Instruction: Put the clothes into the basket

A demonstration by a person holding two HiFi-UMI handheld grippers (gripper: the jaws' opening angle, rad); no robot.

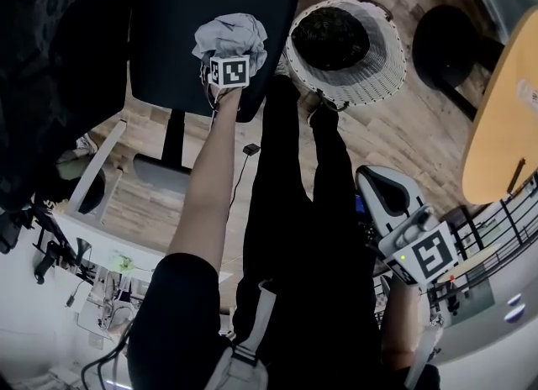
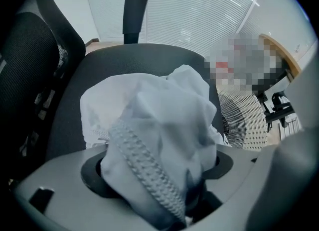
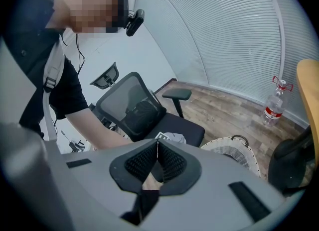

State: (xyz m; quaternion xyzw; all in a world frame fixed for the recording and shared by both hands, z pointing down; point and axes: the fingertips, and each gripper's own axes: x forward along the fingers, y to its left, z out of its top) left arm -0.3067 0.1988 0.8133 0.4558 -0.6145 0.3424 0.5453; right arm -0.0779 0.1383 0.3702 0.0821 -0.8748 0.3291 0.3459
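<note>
Far left, the one office chair (image 1: 168, 44): a black padded seat with a mesh back. One garment (image 1: 231, 34) sits crumpled on that seat, pale grey soft cloth. Your left gripper (image 1: 229, 69) points almost straight down into it. The head view gives you only the marker cube on top, but the left gripper view shows the cloth bunched up between the jaws, a ribbed knit band running across it, and the jaws closed in on that bundle. Just right of the chair, on the wooden plank floor, stands one round basket (image 1: 378, 77), white woven wicker. Only the head view looks into it, and something dark lies inside. Near right, your right gripper (image 3: 157, 145) is well apart from the cloth, its ridged black pads together with nothing between them. Its view alone picks up one clear plastic bottle (image 3: 274, 108) with a red label, far right on the floor.
</note>
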